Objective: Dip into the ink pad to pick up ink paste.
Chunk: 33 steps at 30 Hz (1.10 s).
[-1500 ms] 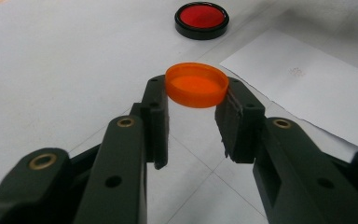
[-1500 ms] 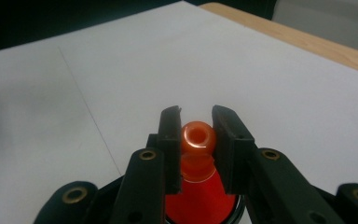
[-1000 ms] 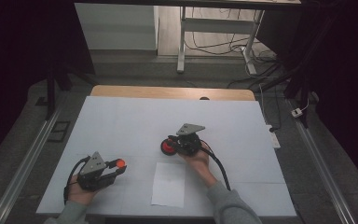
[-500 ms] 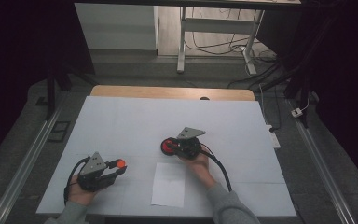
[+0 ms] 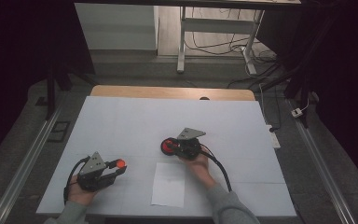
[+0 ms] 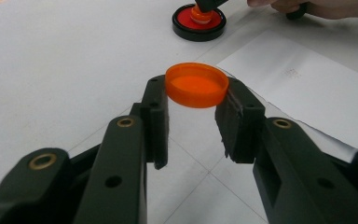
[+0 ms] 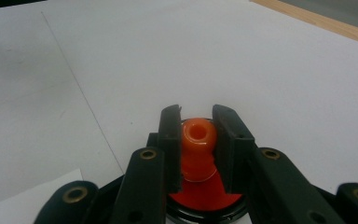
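Note:
A round black ink pad (image 5: 167, 149) with a red face lies mid-table. My right gripper (image 5: 172, 146) is shut on an orange stamp (image 7: 198, 133), which stands upright on the red pad (image 7: 205, 197). At the near left, my left gripper (image 5: 118, 167) is shut on a shallow orange lid (image 6: 196, 85) and holds it level just above the table. The left gripper view also takes in the pad (image 6: 214, 22) with the stamp (image 6: 200, 14) on it, farther off. A white sheet of paper (image 5: 168, 184) lies between the two hands at the near edge.
The table (image 5: 121, 121) has a white cover, and a wooden strip (image 5: 168, 92) shows along its far edge. Metal rails (image 5: 28, 158) run along both sides. A desk frame and cables (image 5: 214, 42) stand on the floor beyond the table.

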Each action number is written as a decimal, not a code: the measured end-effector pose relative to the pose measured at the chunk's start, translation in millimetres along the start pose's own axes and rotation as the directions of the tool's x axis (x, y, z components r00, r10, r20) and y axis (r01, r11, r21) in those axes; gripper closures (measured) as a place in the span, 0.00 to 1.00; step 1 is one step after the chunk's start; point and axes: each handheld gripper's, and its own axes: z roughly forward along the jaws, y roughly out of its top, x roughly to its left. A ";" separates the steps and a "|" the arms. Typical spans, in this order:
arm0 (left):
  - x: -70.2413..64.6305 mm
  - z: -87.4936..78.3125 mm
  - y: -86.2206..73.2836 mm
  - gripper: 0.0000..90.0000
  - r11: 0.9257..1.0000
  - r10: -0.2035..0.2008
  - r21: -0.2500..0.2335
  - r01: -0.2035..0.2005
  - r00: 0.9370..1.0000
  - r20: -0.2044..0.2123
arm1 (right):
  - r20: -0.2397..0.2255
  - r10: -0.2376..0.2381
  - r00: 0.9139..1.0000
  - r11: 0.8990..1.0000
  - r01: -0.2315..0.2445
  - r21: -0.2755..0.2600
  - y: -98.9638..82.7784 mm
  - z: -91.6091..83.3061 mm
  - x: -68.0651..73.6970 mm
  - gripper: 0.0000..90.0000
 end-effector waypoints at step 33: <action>0.8 -1.4 1.2 0.72 1.000 0.003 -0.008 -0.003 1.000 -0.001 | -0.052 0.094 0.994 0.983 -0.101 -0.151 22.0 -36.7 -15.1 0.81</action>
